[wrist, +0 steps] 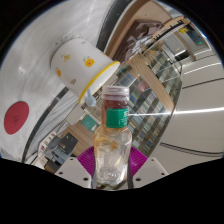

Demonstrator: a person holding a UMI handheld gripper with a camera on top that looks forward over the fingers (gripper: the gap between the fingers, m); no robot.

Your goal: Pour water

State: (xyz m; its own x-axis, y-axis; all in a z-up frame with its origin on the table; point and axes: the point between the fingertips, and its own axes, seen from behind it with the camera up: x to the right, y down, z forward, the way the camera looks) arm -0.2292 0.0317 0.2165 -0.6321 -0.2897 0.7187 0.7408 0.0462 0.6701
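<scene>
Two tongs fingers clamp bottle near cup.

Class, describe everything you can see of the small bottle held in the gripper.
The bottle is small and clear, plastic or glass by its look, with a dark red cap, a green label band below the neck and a see-through body. It stands roughly upright between the gripper fingers, whose purple pads press on its lower body at both sides. A white paper cup with yellow marks lies tilted just beyond it.

An indoor workspace, seemingly an office or lab: wooden shelving, ceiling strip lights, pale walls.
</scene>
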